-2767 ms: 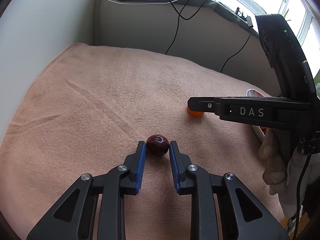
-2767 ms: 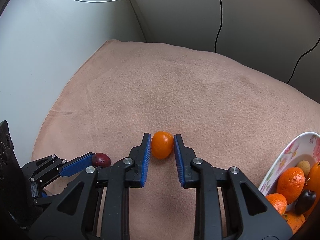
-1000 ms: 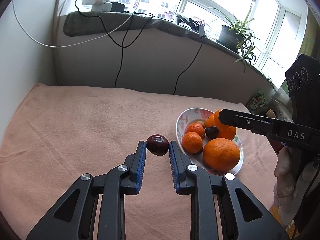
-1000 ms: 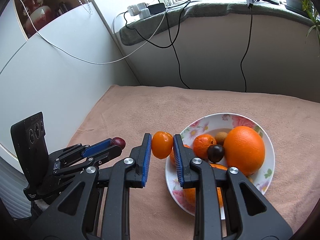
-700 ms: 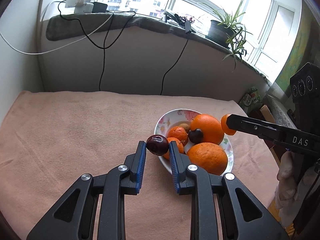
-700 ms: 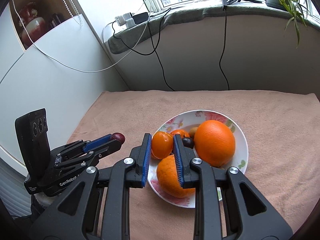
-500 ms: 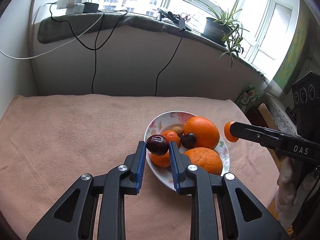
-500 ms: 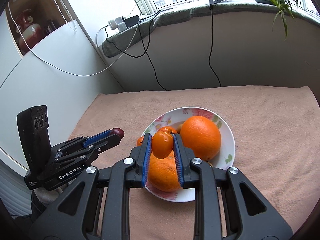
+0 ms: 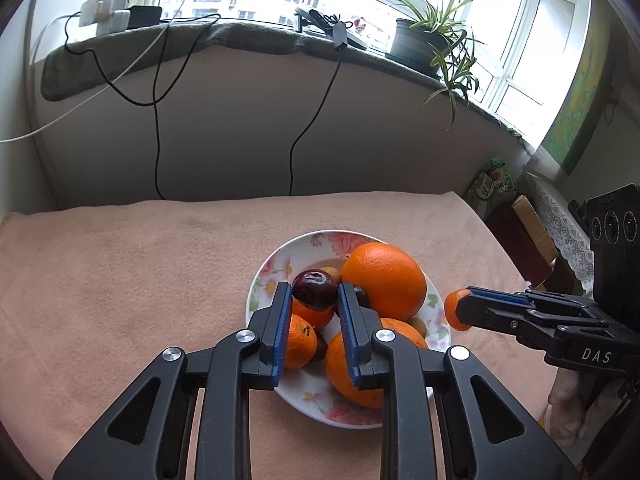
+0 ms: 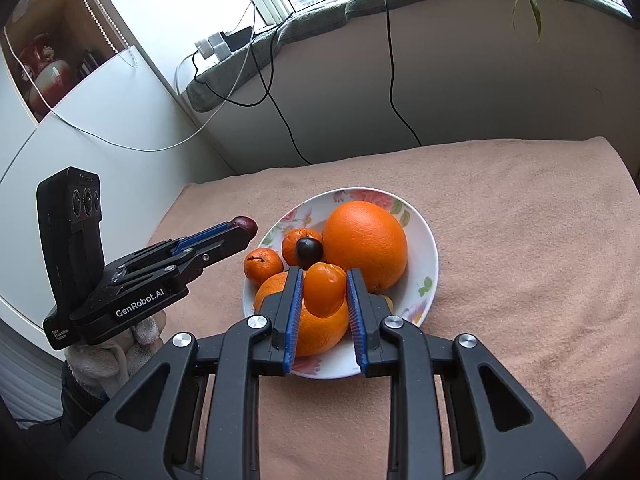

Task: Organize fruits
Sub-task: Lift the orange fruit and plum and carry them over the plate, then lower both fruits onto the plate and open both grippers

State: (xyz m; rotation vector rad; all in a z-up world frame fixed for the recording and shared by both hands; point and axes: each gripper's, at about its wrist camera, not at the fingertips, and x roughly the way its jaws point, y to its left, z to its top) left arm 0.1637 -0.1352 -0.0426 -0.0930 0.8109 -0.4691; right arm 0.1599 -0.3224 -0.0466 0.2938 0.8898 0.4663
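Fruit fills a flowered bowl on a peach blanket: a big orange, smaller mandarins and a dark plum-like fruit. The left gripper pinches a dark red plum above the bowl's near side. The right gripper pinches a small orange kumquat over the bowl's near edge. Cables hang from a windowsill behind.

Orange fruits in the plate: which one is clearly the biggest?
The large orange at the plate's far right side; it dwarfs the two small mandarins left of it and sits beside the dark plum.
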